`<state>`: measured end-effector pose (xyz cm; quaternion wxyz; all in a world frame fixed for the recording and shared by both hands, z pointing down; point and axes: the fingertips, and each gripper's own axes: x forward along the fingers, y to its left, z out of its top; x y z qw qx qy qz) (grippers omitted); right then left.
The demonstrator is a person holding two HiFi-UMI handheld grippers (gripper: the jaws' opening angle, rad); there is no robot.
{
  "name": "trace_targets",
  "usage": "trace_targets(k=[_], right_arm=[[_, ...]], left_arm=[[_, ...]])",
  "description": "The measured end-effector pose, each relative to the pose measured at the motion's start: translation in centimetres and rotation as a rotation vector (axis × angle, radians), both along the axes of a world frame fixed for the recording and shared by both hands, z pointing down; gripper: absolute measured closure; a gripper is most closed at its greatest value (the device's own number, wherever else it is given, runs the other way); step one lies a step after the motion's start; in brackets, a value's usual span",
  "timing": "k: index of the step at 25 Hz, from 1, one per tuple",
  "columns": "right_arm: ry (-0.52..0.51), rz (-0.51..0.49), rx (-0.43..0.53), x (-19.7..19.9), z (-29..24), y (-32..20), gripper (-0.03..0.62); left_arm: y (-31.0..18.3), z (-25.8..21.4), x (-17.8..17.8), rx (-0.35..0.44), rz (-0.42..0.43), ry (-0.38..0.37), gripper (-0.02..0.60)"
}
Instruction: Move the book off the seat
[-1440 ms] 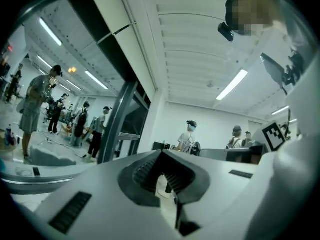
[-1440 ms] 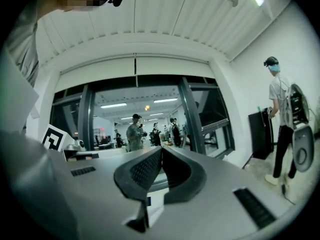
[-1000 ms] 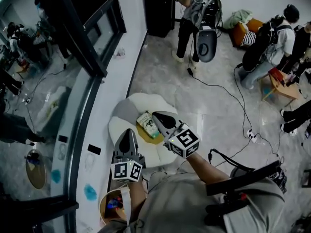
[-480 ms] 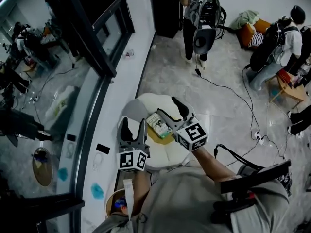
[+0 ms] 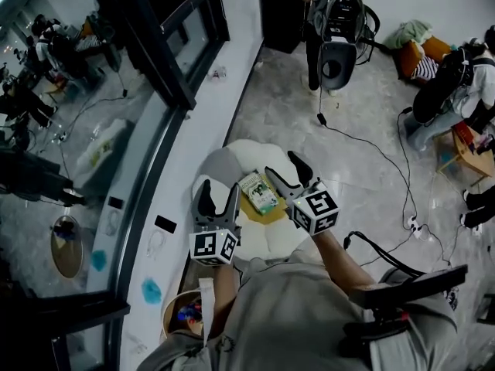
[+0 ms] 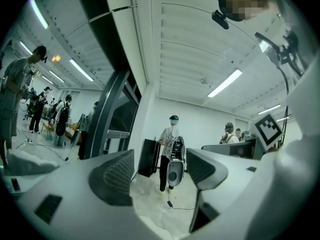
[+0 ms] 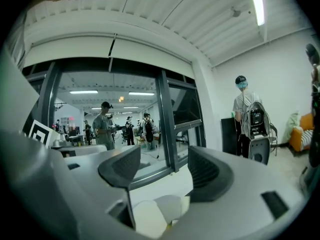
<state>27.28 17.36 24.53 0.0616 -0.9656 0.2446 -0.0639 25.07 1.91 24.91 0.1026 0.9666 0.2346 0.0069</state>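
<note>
1. The book (image 5: 259, 192) was spotted flat on the white seat (image 5: 232, 154), between the two grippers, its long axis running roughly away from the person.
2. The jaws of the left gripper (image 5: 218, 195) and the right gripper (image 5: 284, 167) had just been opened, with nothing between them.
3. The book was judged nearer the right gripper - just beside its inner jaw.

Grey shirt (image 5: 294, 308) with black strap (image 5: 410, 283) at its right; left gripper (image 5: 220, 188) and right gripper (image 5: 283, 165) carry white, black-marked cubes (image 5: 213, 247).

left gripper (image 5: 220, 190): held level, jaws just being opened wide, nothing gripped | right gripper (image 5: 284, 166): held level, jaws just being opened, nothing gripped
</note>
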Motion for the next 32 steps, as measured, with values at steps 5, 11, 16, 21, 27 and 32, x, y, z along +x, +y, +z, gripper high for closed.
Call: trace_targets(k=[5,11,16,21,27,32], right_arm=[[-0.136,-0.049,-0.057,1.4,5.0,-1.5,0.309],[-0.263,-0.085,-0.101,3.5,14.3,-2.5,0.309],[-0.373,-0.117,-0.161,6.2,24.3,-2.8,0.309],[-0.428,-0.135,-0.193,8.6,33.6,-2.2,0.309],[-0.522,-0.169,-0.217,9.2,45.1,-1.7,0.309],[-0.582,-0.204,-0.257,9.7,54.2,-1.1,0.309]], left_arm=[[-0.6,4.4,1.8,-0.018,0.01,-0.102,0.258],[-1.0,13.3,4.2,-0.045,0.022,-0.274,0.258],[-0.6,22.3,7.0,-0.058,-0.004,-0.389,0.258],[0.9,31.3,9.3,-0.044,0.004,-0.47,0.262],[1.6,42.2,9.7,-0.056,-0.018,-0.564,0.282],[2.7,50.9,10.1,-0.066,-0.031,-0.621,0.282]])
